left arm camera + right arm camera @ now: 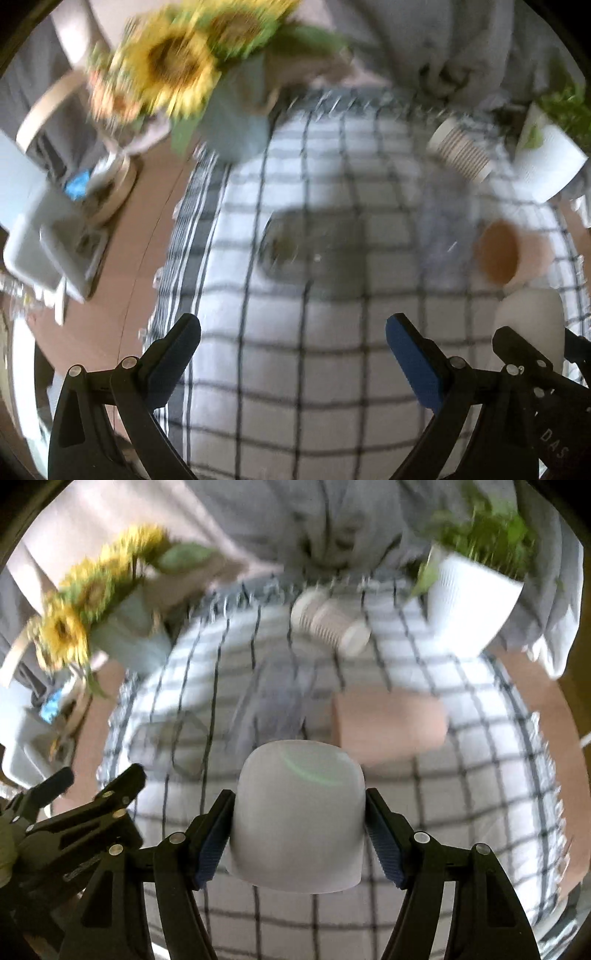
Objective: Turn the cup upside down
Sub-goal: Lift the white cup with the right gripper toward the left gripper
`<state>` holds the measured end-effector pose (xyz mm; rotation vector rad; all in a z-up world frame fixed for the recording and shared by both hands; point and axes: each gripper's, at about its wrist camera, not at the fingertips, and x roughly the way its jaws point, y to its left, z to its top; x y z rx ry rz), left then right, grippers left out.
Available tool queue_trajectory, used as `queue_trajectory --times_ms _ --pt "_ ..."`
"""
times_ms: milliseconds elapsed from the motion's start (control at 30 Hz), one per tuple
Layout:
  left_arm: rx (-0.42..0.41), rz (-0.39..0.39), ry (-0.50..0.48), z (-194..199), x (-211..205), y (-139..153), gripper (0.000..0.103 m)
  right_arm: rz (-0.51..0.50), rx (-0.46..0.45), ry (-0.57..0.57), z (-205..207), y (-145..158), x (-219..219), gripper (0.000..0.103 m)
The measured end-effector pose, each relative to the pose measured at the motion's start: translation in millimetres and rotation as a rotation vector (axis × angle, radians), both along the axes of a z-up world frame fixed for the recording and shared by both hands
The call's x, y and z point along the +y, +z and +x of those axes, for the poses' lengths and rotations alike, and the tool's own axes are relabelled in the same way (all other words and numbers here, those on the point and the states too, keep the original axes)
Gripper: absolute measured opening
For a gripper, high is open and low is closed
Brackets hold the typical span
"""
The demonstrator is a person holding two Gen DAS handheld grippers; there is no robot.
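My right gripper (299,834) has its jaws clamped on the smooth white ceramic cup (298,819), blue pads pressed against its two sides. The cup's long axis runs away from my camera, closed rounded base pointing forward and slightly up, wider rim toward me. It hangs above the black-and-white checked cloth (461,812) on the counter. My left gripper (293,354) has its jaws spread wide with nothing between them. Just beyond the held cup a tan cup (388,723) lies on its side; farther off lies a ribbed white paper cup (328,626), also on its side. Blurred sunflowers (74,605) stand left, a white plant pot (476,598) right.
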<state>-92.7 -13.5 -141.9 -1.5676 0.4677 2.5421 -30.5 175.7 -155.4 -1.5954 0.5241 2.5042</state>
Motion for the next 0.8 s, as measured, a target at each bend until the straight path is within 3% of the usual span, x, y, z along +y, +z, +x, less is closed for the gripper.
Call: queue_trajectory --times_ms 67,367,700,800 --pt "-0.055 0.0 0.026 2.1 -15.6 -16.1 0.102 -0.006 -0.032 0.01 2.1 -13.5 -9.0 0.069" --pt "-0.128 -0.053 0.062 5.1 -37.4 -55.8 0.102 -0.008 -0.075 0.037 10.2 -47.9 -42.6 0.069" --pt "-0.145 -0.066 0.054 7.2 -36.1 -63.7 0.102 -0.012 -0.092 0.042 7.2 -61.5 -43.5 0.069" --pt "-0.149 -0.064 0.059 6.3 -36.9 -63.1 0.102 -0.031 -0.1 0.055 7.2 -62.3 -42.4 0.074"
